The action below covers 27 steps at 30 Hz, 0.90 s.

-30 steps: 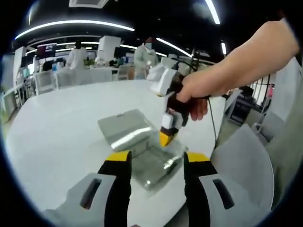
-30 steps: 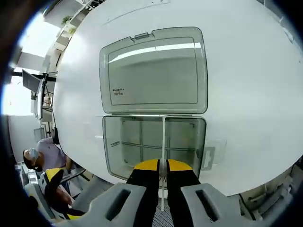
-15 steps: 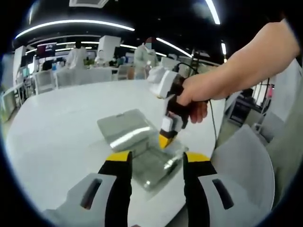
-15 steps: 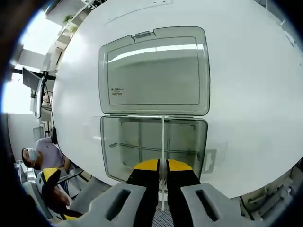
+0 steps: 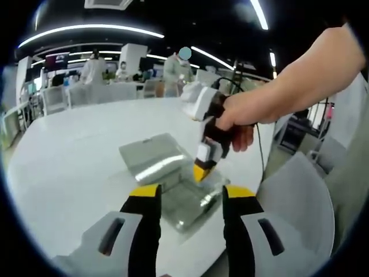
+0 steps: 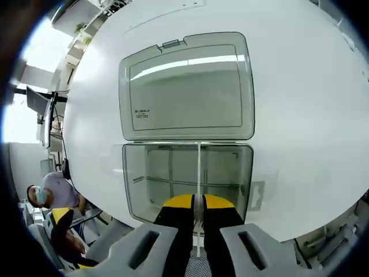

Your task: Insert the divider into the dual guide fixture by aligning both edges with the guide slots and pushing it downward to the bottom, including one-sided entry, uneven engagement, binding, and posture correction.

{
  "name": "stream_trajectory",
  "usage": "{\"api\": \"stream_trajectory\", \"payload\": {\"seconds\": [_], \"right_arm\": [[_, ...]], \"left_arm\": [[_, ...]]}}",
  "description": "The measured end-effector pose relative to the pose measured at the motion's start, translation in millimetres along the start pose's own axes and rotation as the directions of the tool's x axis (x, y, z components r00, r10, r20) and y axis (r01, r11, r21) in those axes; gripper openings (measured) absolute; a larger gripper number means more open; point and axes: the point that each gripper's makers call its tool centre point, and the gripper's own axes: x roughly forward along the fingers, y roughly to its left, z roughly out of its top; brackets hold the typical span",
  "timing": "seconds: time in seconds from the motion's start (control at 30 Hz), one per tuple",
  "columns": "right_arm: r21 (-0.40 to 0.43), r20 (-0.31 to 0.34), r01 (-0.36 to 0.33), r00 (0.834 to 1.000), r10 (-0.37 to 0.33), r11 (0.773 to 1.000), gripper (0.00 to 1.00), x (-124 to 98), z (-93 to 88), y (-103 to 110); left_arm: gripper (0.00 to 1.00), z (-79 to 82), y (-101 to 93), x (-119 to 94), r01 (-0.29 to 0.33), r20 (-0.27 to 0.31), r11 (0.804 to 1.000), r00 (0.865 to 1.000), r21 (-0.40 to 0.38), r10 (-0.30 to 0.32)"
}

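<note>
Over the clear box on the white table, my right gripper pinches the thin divider edge-on, so both ends can meet the guide slots; whether it has seated looks unclear. My hand points that gripper steeply downward. My left gripper hangs with jaws apart, holding nothing.

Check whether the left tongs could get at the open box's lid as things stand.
Probably yes. The left tongs stand open and hold nothing, and the lid lies flat just ahead on the table; the right tongs work beside it over the box.
</note>
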Motion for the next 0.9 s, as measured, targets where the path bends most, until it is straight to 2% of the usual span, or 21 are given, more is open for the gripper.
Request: {"api": "stream_trajectory", "payload": {"seconds": [0.9], "right_arm": [[0.028, 0.027, -0.001, 1.000, 0.000, 1.000, 0.00, 6.1, 0.2, 0.2]], "left_arm": [[0.39, -3.2, 0.6, -4.3, -0.008, 0.001, 1.000, 1.000, -0.003, 0.008]]}}
